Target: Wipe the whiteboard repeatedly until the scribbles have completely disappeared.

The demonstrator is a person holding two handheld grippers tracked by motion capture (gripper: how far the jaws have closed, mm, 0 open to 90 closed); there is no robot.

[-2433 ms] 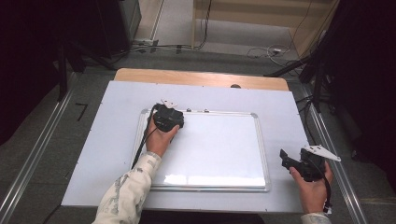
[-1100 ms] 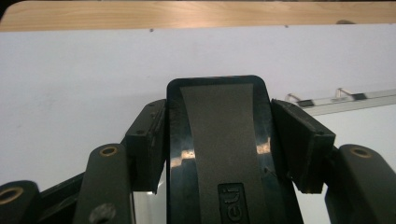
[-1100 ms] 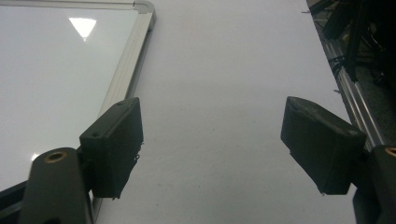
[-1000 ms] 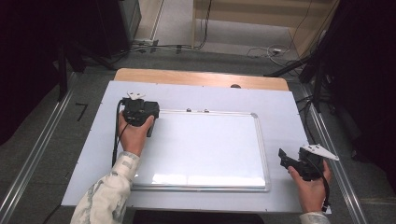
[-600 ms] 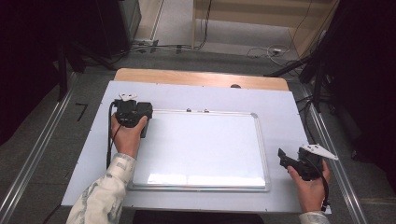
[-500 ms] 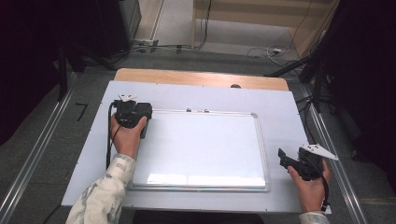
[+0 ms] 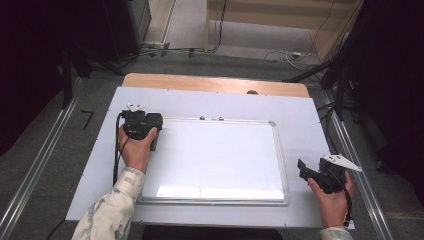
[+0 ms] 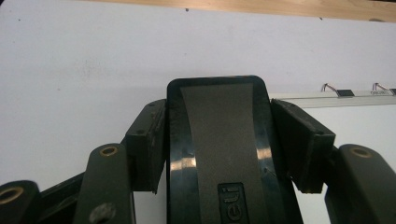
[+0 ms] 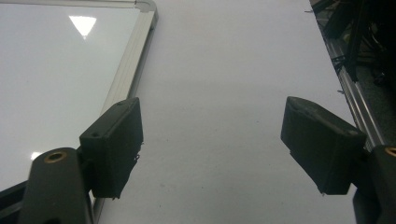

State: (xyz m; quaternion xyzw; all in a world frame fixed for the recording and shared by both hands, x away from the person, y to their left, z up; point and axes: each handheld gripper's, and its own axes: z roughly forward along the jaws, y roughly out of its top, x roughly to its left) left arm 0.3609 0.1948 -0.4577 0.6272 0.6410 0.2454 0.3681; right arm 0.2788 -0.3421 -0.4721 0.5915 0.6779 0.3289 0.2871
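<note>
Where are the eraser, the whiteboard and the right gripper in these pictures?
eraser [image 8: 219,140], left gripper view, on its grey top face between the jaws.
whiteboard [image 7: 220,155], high view, on its bare white surface.
right gripper [image 9: 212,149], right gripper view, midway between its open jaws.

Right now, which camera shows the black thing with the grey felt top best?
The left gripper view: the black plastic eraser with a grey felt strip sits close up, squeezed between the left claw pads. In the high view it is just a small dark block under that hand at the whiteboard's corner.
</note>
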